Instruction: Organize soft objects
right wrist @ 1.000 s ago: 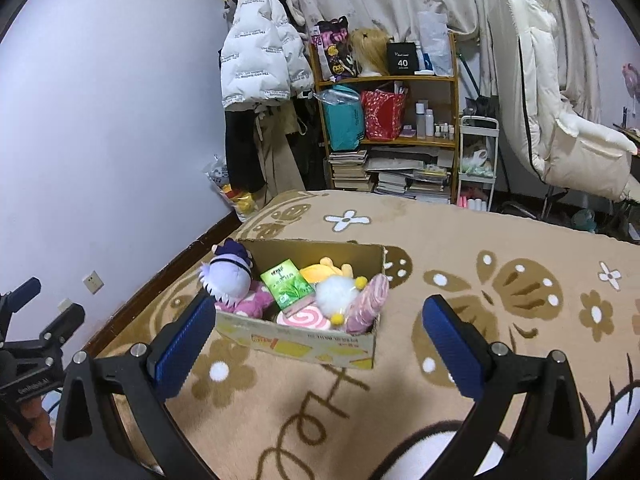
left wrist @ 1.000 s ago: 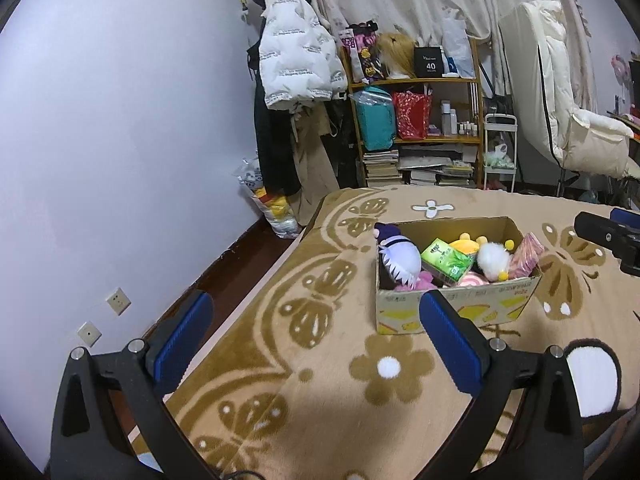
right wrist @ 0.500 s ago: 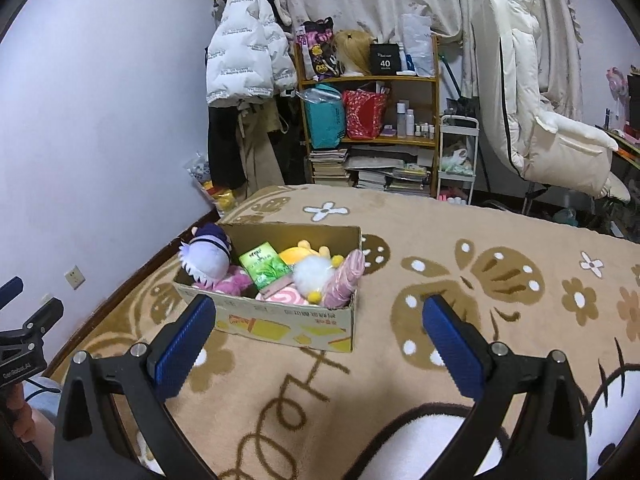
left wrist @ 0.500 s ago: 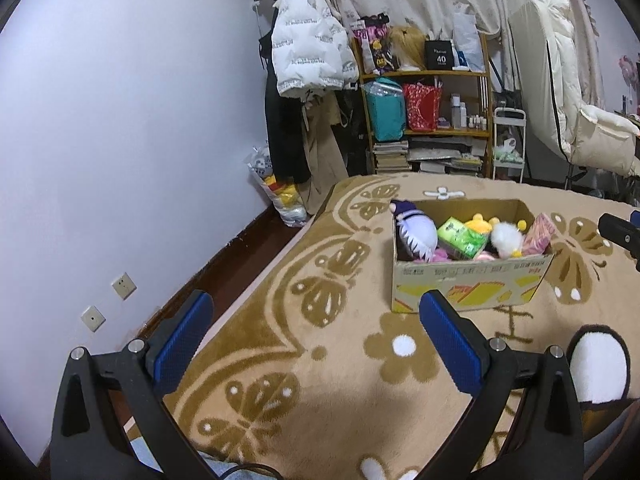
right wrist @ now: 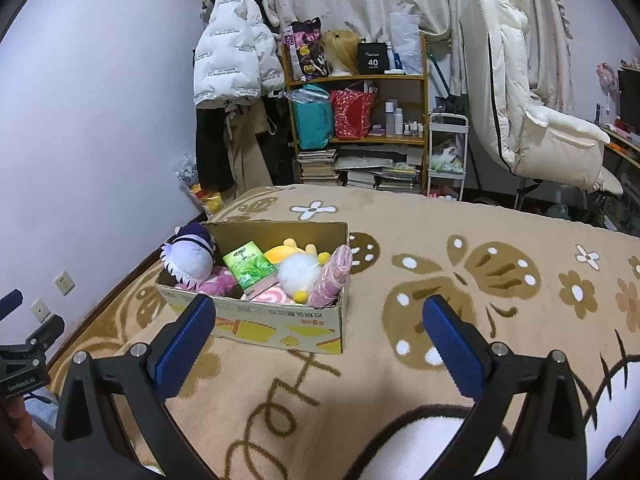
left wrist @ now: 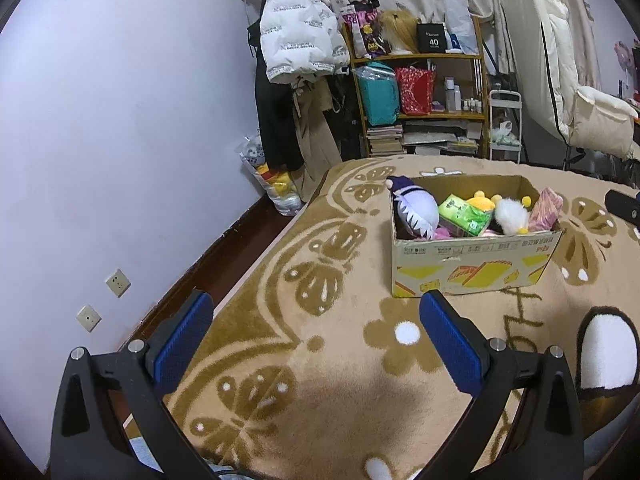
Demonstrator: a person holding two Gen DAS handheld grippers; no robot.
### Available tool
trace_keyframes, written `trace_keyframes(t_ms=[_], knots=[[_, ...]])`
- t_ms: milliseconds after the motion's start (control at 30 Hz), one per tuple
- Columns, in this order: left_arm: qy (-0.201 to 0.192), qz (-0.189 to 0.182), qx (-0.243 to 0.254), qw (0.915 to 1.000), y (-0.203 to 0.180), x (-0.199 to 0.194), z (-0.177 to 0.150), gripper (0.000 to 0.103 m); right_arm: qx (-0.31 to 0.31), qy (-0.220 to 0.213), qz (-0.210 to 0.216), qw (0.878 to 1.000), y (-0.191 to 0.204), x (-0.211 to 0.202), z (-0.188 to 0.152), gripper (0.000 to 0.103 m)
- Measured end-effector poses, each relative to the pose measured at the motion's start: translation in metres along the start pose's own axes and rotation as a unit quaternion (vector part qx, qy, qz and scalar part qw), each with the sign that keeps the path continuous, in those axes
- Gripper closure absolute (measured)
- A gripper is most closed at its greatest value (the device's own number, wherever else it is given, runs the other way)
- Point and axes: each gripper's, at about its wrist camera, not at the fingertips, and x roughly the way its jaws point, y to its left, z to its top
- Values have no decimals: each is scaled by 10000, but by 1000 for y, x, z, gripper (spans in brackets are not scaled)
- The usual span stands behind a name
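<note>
A cardboard box (left wrist: 472,266) (right wrist: 276,322) stands on a tan patterned blanket. It holds a purple-and-white plush (left wrist: 416,210) (right wrist: 188,258), a green tissue pack (left wrist: 464,216) (right wrist: 248,266), a yellow plush (right wrist: 286,252), a white fluffy plush (left wrist: 510,214) (right wrist: 298,274), a pink striped roll (left wrist: 544,210) (right wrist: 330,278) and a pink swirl item (right wrist: 270,296). My left gripper (left wrist: 316,336) is open and empty, short of the box and to its left. My right gripper (right wrist: 320,340) is open and empty, just in front of the box.
The blanket (right wrist: 460,280) covers a bed; its left edge drops to a dark floor (left wrist: 224,256) by the wall. A coat rack with a white puffer jacket (right wrist: 232,60), a cluttered shelf (right wrist: 360,120) and a cream recliner (right wrist: 532,120) stand beyond the bed.
Both grippers have drawn back a little from the box and stayed open. The left view has swung so the box sits further right.
</note>
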Motion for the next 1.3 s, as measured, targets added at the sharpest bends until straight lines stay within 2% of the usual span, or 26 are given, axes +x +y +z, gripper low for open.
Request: trace_keyframes(t_ms=[533, 1300], knots=[[37, 151, -1, 9999, -1, 7, -2, 1, 50, -50, -62, 10000, -4, 1, 2, 0], [-10, 150, -49, 9999, 5, 5, -1, 1, 59, -30, -124, 9999, -8, 1, 0, 0]])
